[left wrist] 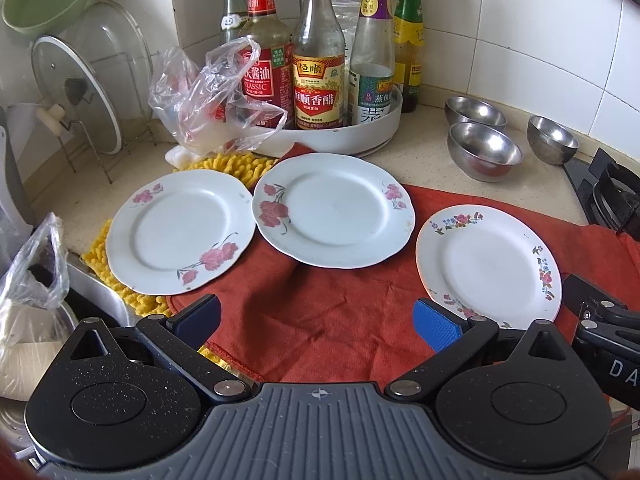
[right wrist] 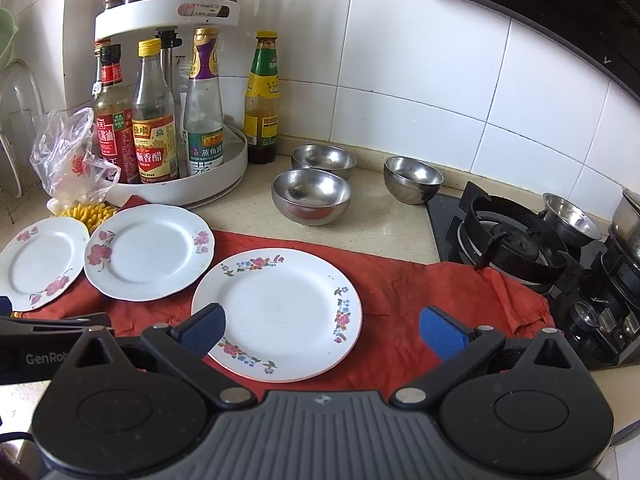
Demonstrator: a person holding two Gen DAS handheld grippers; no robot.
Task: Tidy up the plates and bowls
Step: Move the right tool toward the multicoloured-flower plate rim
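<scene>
Both jaws stand wide and hold nothing: I read my left gripper (left wrist: 318, 322) and right gripper (right wrist: 322, 330) poised above the red cloth's (right wrist: 420, 292) near edge. Three plates (left wrist: 334, 210) lie flat along it; three steel bowls (right wrist: 311, 196) sit upright near the counter's back edge beside the stove (right wrist: 516, 248).

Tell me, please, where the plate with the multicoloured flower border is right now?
The plate with the multicoloured flower border lies on the red cloth, rightmost of three plates, in front of the steel bowls.
</scene>
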